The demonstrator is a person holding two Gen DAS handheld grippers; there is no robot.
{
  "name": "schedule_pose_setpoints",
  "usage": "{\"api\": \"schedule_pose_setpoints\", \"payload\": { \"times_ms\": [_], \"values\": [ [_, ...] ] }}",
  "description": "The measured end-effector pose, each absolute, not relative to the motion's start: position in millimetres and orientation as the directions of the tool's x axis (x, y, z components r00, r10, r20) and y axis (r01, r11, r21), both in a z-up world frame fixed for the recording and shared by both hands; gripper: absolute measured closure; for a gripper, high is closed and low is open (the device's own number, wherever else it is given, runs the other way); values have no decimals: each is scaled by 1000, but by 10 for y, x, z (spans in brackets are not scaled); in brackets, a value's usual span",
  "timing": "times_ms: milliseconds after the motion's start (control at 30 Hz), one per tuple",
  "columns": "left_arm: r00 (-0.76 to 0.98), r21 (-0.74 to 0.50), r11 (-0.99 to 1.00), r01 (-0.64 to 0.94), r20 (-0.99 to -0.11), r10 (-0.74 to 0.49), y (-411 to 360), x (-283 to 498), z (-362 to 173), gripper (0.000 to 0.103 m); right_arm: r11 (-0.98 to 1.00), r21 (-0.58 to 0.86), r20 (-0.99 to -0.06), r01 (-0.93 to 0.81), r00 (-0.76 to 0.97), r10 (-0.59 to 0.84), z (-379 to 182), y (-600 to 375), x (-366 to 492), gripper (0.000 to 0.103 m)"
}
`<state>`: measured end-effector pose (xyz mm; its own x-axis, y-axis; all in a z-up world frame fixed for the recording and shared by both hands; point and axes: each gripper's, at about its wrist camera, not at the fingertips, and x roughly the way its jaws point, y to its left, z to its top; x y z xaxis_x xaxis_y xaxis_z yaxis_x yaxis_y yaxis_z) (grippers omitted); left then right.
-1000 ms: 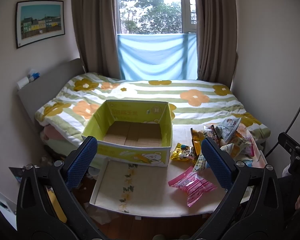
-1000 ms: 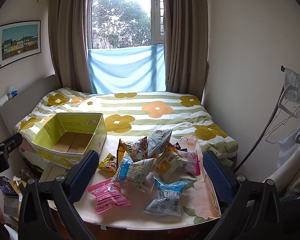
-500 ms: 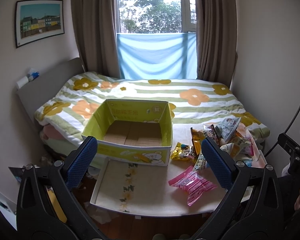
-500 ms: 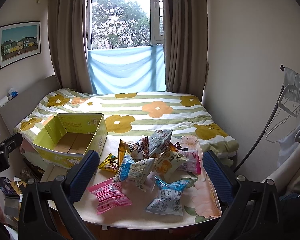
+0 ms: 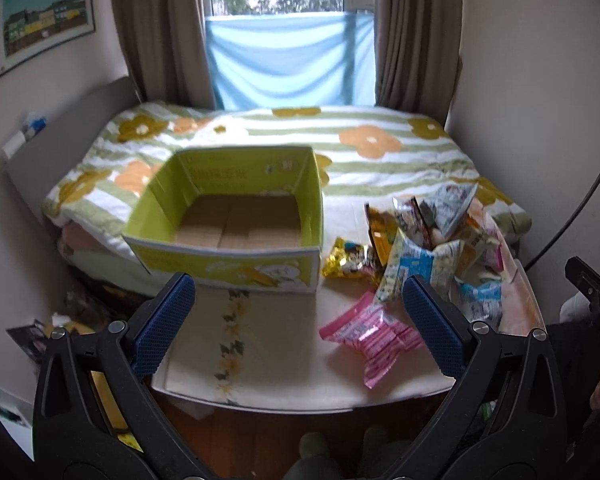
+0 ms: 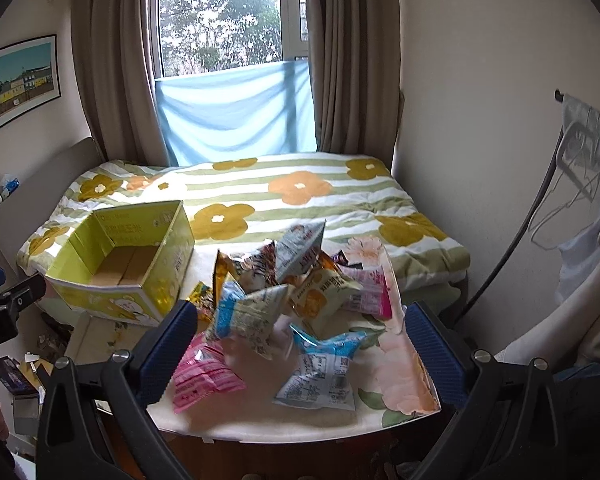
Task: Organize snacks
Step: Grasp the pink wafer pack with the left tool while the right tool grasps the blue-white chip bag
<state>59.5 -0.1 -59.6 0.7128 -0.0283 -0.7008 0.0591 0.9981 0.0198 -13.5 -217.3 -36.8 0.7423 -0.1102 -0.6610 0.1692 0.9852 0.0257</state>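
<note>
An empty yellow-green cardboard box (image 5: pixel 236 216) stands open at the table's back left; it also shows in the right wrist view (image 6: pixel 128 268). A heap of snack packets (image 6: pixel 296 280) lies to its right, also in the left wrist view (image 5: pixel 432 240). A pink packet (image 5: pixel 374 334) lies nearest the front, seen too in the right wrist view (image 6: pixel 204 374), with a blue-white packet (image 6: pixel 324 368) beside it. My left gripper (image 5: pixel 296 308) is open and empty above the table's front. My right gripper (image 6: pixel 300 336) is open and empty above the front packets.
The small table (image 5: pixel 268 360) has a floral cloth and abuts a bed (image 5: pixel 340 148) with a flowered quilt. Clutter lies on the floor at the left (image 5: pixel 72 320). A rack with hangers (image 6: pixel 580 168) stands at the right wall. Curtains and a window are behind.
Both grippers have moved forward and tilted down toward the table, so box and packets look larger. Jaws remain open. Nothing on the table moved.
</note>
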Motion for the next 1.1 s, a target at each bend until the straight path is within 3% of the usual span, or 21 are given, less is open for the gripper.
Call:
{"api": "schedule_pose_setpoints", "payload": {
  "times_ms": [300,533,1100],
  "values": [
    [572,-52,999,-2,-819,-42,-524,786,-1375,0,992,65,-760,107,650,-20,-994,-2722,141,0],
    [451,-41,994,-102,-892,9,-817,1103,-1959,0,988,129,-834,87,548,61,-1515,-2994,387,0],
    [306,-1,974,-228,-949,71,-949,1551,-2870,0,979,203,-903,25,390,178,-2258,-2903,736,0]
  ]
}}
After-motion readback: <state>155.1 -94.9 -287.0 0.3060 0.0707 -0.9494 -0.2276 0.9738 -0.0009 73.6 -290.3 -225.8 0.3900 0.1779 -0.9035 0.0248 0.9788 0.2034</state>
